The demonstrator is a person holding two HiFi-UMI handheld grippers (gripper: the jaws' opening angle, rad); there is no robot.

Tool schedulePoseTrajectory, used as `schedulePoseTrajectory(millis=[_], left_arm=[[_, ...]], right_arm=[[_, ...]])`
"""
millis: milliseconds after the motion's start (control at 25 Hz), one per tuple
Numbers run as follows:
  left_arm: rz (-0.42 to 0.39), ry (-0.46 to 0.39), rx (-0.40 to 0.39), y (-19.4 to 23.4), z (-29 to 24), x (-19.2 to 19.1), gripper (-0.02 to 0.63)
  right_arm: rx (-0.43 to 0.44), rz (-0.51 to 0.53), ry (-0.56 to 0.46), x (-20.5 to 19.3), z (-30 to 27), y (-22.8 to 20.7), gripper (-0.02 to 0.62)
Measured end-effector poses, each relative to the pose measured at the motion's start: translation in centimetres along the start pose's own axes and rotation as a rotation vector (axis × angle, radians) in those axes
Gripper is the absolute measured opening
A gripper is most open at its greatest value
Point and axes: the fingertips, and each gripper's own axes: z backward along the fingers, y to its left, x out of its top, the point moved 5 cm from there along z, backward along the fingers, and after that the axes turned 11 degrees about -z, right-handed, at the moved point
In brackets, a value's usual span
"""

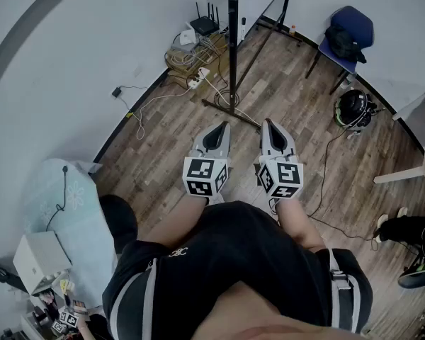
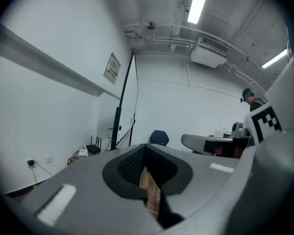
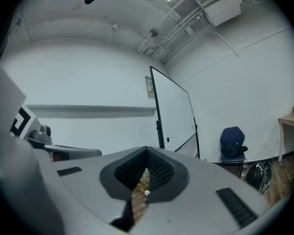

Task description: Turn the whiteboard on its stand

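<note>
Pointing forward side by side, the left gripper [image 1: 224, 125] and the right gripper [image 1: 268, 122] were held out level over the wooden floor [image 1: 297, 83], close to each other but apart. In the left gripper view the left gripper's jaws were drawn fully together at their tips, with nothing between the pads; only a sliver of floor showed through the slot behind them. The right gripper's jaws looked the same in its own view, closed tip to tip and empty.

The whiteboard [image 3: 174, 116] stood upright on its black stand [image 1: 233, 48], ahead of both pairs of jaws and well clear of the tips. It lay a little left of the left jaws' line and a little right of the right jaws' line. Neither gripper touched it.

Beyond the right jaws and further right stood a blue chair [image 1: 347, 37], with a dark helmet [image 1: 354, 107] on the floor near it. A router [image 1: 204, 25] sat beyond the left jaws, by the wall.
</note>
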Motion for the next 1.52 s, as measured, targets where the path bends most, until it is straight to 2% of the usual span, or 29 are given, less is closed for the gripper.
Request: schedulePoseTrajectory(millis=[480,1200,1520], left_arm=[[0.006,0.003,0.013,1.7,0.3,-0.1,0.008],[0.015,-0.018,-0.009,5.4,-1.7,-0.2,0.008],[0.036,-0.031,-0.049,8.2,-2.8,-0.8,0.008]], right_arm=[[0.013,0.036,-0.02,0.0,-0.7,1.6,0.005],[-0.044,0.051,-0.041,-0.2,-4.0,2.2,0.005],[-0.083,0.079,-0.032,-0.9,-6.4,3.6,0.006]])
